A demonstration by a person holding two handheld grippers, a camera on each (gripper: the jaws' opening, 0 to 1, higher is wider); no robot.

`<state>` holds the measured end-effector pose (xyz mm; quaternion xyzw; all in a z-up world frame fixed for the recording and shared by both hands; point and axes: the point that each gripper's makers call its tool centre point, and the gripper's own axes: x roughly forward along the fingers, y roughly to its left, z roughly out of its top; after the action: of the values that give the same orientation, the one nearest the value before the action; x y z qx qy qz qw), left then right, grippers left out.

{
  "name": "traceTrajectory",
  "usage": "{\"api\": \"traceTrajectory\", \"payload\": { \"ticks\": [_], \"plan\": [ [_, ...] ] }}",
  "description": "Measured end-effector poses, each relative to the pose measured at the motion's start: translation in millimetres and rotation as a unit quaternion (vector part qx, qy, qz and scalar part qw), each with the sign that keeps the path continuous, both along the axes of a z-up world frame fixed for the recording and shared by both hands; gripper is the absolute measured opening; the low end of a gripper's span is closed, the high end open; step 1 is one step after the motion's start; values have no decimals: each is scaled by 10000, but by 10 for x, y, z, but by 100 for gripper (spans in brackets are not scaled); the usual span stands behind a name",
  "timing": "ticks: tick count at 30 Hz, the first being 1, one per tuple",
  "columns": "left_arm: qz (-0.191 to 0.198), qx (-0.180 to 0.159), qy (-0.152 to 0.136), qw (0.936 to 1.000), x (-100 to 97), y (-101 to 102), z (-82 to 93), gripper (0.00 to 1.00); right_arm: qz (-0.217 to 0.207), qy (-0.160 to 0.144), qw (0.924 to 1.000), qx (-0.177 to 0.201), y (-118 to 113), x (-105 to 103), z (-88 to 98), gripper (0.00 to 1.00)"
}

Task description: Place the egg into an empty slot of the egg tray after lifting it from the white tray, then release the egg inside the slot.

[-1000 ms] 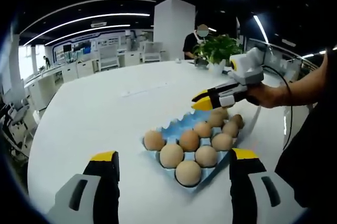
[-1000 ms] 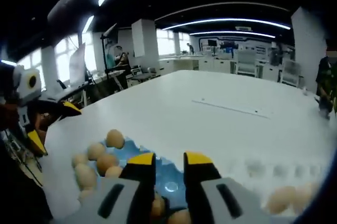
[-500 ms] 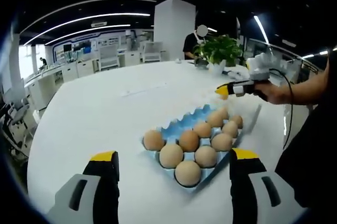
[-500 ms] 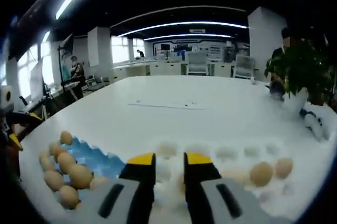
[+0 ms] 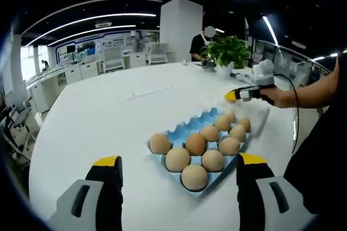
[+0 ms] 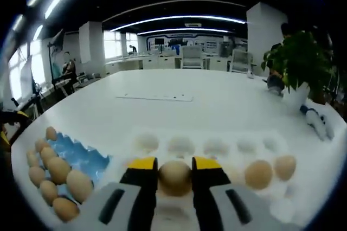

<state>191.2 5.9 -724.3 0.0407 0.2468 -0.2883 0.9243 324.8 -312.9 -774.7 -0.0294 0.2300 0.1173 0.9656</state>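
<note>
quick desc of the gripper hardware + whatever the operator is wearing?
Both grippers share a build: grey jaw bodies with black slot insets and yellow-capped black tips, as on the left gripper and right gripper. In the left gripper view, the right one carries a white housing trailing a black cable. The person's arm is bare; no sleeve visible.

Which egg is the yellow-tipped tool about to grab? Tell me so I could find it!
Look at the white tray on the big white table, next to the blue egg tray. The egg sits at its near edge, the one between the right tool's yellow tips, unlike the two eggs off to the side.
</note>
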Motion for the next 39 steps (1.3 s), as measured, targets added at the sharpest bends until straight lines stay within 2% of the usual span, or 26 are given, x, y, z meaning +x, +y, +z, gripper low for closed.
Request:
{"api": "traceTrajectory", "payload": {
  "ticks": [2,4,5,7,11,14,22,25,33,39],
  "plan": [
    [-8,-9,5,10000,-2,-9,-2,86,198,-108,9993,-295,8,-6,-6,25],
    [-19,-3,5,10000,-4,-23,-8,86,517,-132,9946,-892,19,-36,-68,27],
    [-35,-3,8,10000,-6,-30,-10,86,578,-313,9940,-869,56,-18,-21,27],
    [-49,-18,3,10000,-7,-39,-5,86,395,-112,9972,-617,18,-33,-35,27],
    [-57,-12,-9,10000,-4,-34,1,86,328,-27,9983,-484,-7,-35,-22,25],
    [-52,-27,-15,10000,3,-32,12,86,355,-119,9979,-523,21,-67,36,25],
    [-69,-26,-24,10000,16,-48,5,86,355,-278,9989,-161,104,-63,258,25],
    [-84,-34,-25,10000,16,-56,5,86,422,-326,9986,40,207,-56,330,25],
    [-72,-6,-43,10000,15,-32,12,86,852,-415,9953,209,631,-40,440,25],
    [-35,-31,-36,10000,13,-8,15,86,1025,-391,9935,297,780,-40,451,25]
  ]
}}
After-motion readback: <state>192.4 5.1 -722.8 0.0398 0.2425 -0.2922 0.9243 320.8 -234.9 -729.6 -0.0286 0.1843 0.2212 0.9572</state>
